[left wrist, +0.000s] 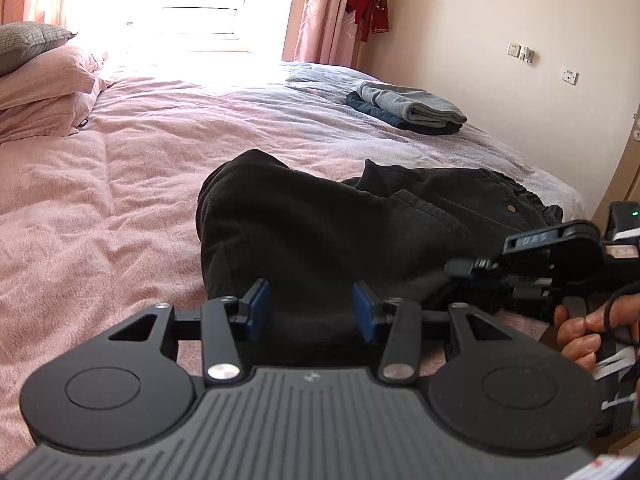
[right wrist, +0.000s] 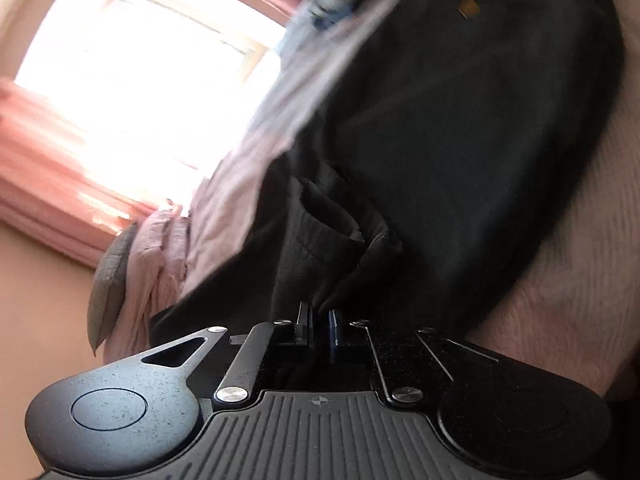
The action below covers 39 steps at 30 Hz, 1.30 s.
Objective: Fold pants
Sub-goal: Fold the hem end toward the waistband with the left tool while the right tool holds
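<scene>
Black pants [left wrist: 320, 224] lie rumpled across the pink bed cover, waistband with a small brass button toward the right. My left gripper [left wrist: 311, 306] stands open just above the near edge of the pants, blue pads [left wrist: 260, 300] apart with dark cloth between them but not pinched. The right gripper appears in the left wrist view as a black body [left wrist: 560, 256] held by a hand [left wrist: 588, 332] at the right edge. In the tilted, blurred right wrist view, my right gripper [right wrist: 319, 326] is shut on a fold of the black pants [right wrist: 440, 152].
A stack of folded grey and dark blue clothes [left wrist: 408, 108] sits at the bed's far right. Pink and grey pillows [left wrist: 40, 80] lie at the far left. The pink bed cover [left wrist: 100, 208] stretches left of the pants. A wall [left wrist: 520, 20] and door edge stand to the right.
</scene>
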Tool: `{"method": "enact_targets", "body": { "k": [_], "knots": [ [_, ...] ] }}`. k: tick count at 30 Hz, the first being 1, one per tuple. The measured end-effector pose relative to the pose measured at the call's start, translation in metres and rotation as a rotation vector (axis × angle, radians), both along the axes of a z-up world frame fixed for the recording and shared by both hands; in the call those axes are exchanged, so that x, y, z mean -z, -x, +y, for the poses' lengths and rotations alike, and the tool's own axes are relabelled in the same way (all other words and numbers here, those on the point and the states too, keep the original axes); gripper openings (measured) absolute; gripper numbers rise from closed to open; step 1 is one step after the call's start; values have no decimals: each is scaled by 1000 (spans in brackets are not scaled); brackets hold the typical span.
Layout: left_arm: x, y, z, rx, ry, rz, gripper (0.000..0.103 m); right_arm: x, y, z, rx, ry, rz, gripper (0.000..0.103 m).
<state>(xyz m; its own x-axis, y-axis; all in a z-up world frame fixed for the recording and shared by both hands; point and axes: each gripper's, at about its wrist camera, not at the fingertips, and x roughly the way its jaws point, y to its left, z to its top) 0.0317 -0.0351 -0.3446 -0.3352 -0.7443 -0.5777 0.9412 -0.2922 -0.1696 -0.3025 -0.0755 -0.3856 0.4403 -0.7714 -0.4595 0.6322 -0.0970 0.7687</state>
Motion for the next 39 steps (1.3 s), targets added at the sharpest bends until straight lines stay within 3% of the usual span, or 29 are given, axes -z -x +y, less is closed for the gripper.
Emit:
{"method": "enact_targets", "body": {
  "k": [2,3,5,7,9,11,16,22,25,29,31,34,36,39],
  "knots": [
    [-4,-3,2,20,17,27,34,-26,-5,16,-3,201,150,3],
    [-7,-5,3,31,27,44,33,-31,-4,20,1,240,200,3],
    [-10,-9,2,42,31,87,31,-17,4,7,-2,125,246,3],
    [-13,-14,-1,47,21,150,29,17,18,-5,5,-34,189,2],
    [-16,-18,-4,28,25,161,29,29,29,1,30,-26,110,2],
    [-19,-24,-8,1,30,147,27,23,28,3,19,-17,135,3],
    [-25,-31,-25,-38,41,146,25,27,42,-2,14,-47,65,3],
    [-34,-30,-53,-50,59,147,23,18,39,-6,25,-51,38,14],
    [-31,-31,-52,-53,52,154,23,23,35,-13,25,-70,23,14],
    [-17,-45,-37,-99,3,158,23,16,29,-10,29,-59,69,14],
    [-14,-51,-24,-122,-13,132,21,10,24,-10,-6,-60,98,15],
    [-22,-49,-2,-97,-1,61,21,5,32,-4,-26,-102,61,39],
    [-33,-37,10,-33,37,7,22,-4,47,9,3,-67,42,43],
    [-42,5,16,85,87,-119,22,-22,67,21,82,-13,160,43]
  ]
}}
